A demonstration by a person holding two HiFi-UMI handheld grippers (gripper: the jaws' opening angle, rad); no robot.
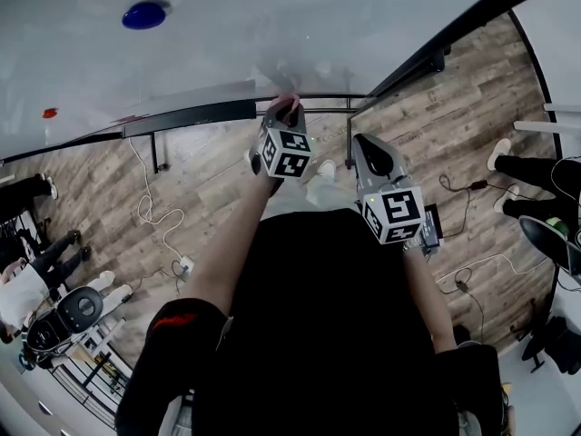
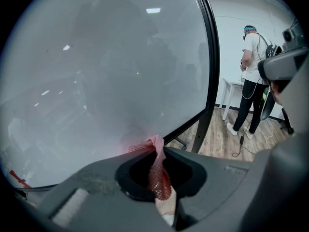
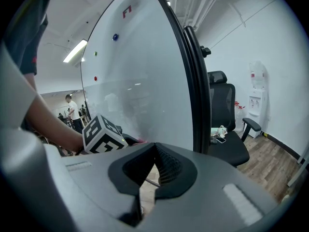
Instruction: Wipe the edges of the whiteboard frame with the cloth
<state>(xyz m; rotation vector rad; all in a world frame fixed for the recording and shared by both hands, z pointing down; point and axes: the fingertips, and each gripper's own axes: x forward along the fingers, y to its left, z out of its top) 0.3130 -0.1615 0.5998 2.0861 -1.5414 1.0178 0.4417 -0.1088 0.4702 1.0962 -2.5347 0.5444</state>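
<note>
Left gripper (image 2: 157, 151) is clamped on the cloth (image 2: 159, 175). It's a pink open mesh, pinched mid-length, with a short tuft sticking out past the tips. In the left gripper view the tuft meets the whiteboard (image 2: 96, 71) low down, just above the bottom rail of the frame (image 2: 213, 66). We can't tell if it's actually on the rail or only on the board face.

Right gripper (image 3: 155, 149) has its ridged pads pressed together with nothing between them. It's parked beside the left one, off the board.

Handling read, as we judge it:
- The cloth looks light, limp and easy to compress. The mesh should bite well against the pads, so slip risk is low (but drag along the rail will tug on it).
- The tuft is short. If it frays back into the jaws we'd be scraping the gripper on the frame. Best hold is a folded bunch through the middle, with enough cloth free ahead of the tips to wrap over the edge.
- The frame looks rigid with a smooth black finish, so it takes firm pressure. The board face is glossy, so the cloth will likely skate on it.
- The free gripper could steady the vertical frame member if the board sways.
</note>
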